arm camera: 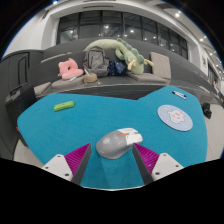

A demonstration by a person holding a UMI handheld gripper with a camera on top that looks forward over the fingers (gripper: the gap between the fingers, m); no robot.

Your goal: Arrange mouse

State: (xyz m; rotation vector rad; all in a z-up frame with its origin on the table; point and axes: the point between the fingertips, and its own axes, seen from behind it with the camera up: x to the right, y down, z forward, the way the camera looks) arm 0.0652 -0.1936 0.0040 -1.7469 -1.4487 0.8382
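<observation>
The gripper [112,160] is hovering low over a teal desk mat [70,125], its jaws standing open with the magenta pads [78,157] showing on the inner faces of both fingers. A grey and white mouse [118,143] is lying on the mat just ahead of the fingertips, sitting roughly in line with the gap between them and turned at a slant, its white end pointing off to the right; whether either finger is touching it cannot be told, though a gap is showing at each side. Farther out beyond the jaws and to the right, a round patterned coaster [177,117] is resting on the mat, and a small white item [179,95] is lying beyond that near the mat's far rim. Well ahead and to the left of the jaws, a small green object [64,105] is lying on the mat. Beyond the mat, a pink plush toy [69,68] and a heap of soft items [112,57] are sitting on a grey surface in front of large windows [120,25].
</observation>
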